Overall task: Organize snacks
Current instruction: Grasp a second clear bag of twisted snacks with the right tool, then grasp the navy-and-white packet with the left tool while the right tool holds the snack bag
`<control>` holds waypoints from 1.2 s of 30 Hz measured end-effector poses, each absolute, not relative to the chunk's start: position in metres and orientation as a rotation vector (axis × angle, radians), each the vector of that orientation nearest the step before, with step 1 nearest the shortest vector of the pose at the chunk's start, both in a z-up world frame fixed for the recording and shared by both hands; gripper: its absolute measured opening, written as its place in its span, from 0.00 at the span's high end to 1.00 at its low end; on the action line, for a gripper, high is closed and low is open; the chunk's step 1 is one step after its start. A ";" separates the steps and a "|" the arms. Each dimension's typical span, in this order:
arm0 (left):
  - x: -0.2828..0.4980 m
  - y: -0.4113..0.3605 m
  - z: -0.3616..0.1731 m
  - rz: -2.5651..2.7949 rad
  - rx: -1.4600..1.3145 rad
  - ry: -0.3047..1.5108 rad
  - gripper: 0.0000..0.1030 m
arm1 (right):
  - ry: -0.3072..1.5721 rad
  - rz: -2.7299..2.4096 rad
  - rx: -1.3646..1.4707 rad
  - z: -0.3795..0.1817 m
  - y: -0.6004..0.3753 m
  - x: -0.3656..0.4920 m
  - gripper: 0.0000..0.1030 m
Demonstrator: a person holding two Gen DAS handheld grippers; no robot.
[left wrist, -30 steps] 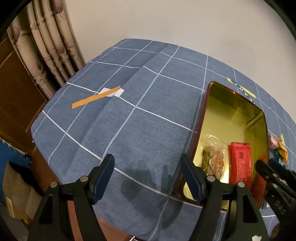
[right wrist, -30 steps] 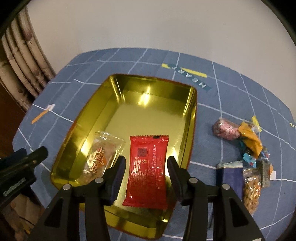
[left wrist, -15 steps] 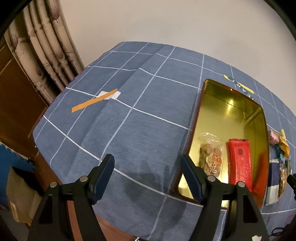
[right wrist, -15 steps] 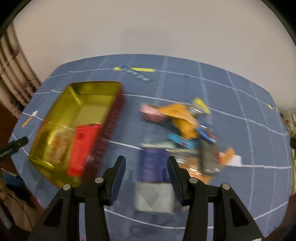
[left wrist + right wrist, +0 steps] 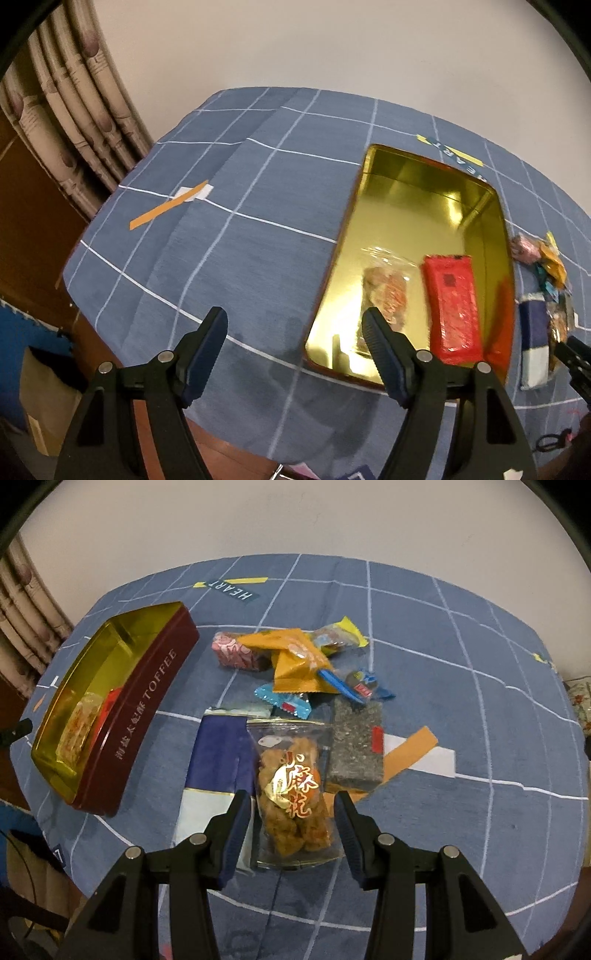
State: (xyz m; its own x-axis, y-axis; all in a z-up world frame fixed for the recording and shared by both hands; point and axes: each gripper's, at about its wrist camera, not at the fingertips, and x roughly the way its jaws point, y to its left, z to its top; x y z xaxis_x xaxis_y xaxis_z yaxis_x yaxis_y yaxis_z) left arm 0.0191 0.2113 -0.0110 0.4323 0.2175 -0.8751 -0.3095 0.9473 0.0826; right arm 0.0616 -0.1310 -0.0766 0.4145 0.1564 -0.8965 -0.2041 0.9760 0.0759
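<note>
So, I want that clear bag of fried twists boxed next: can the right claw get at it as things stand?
Probably yes. The right claw is open with the clear bag between its fingers; the bag lies on top, overlapping the blue packet.

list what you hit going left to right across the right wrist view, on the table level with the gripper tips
toffee tin → navy and white packet → clear bag of fried twists, lying between the open jaws of the right gripper → grey sesame bar → orange tape strip
</note>
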 end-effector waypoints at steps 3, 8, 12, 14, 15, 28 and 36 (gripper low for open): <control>0.018 0.197 -0.008 0.303 -0.076 1.079 0.30 | 1.127 0.239 -0.055 -0.082 -0.128 0.066 0.54; 0.020 0.171 -0.002 0.234 -0.051 1.085 0.28 | 1.136 0.243 -0.048 -0.090 -0.127 0.074 0.54; 0.025 0.146 -0.001 0.183 -0.021 1.091 0.28 | 1.135 0.258 -0.020 -0.090 -0.133 0.077 0.54; 0.027 0.135 -0.001 0.159 -0.011 1.095 0.28 | 1.140 0.263 -0.001 -0.091 -0.134 0.078 0.54; 0.028 0.129 -0.001 0.145 -0.009 1.096 0.28 | 1.141 0.265 0.003 -0.092 -0.134 0.078 0.56; 0.039 0.063 -0.004 0.018 0.038 1.107 0.28 | 1.105 0.262 0.019 -0.077 -0.148 0.056 0.61; 0.049 0.029 -0.011 -0.056 0.055 1.136 0.28 | 1.112 0.222 0.027 -0.074 -0.176 0.040 0.61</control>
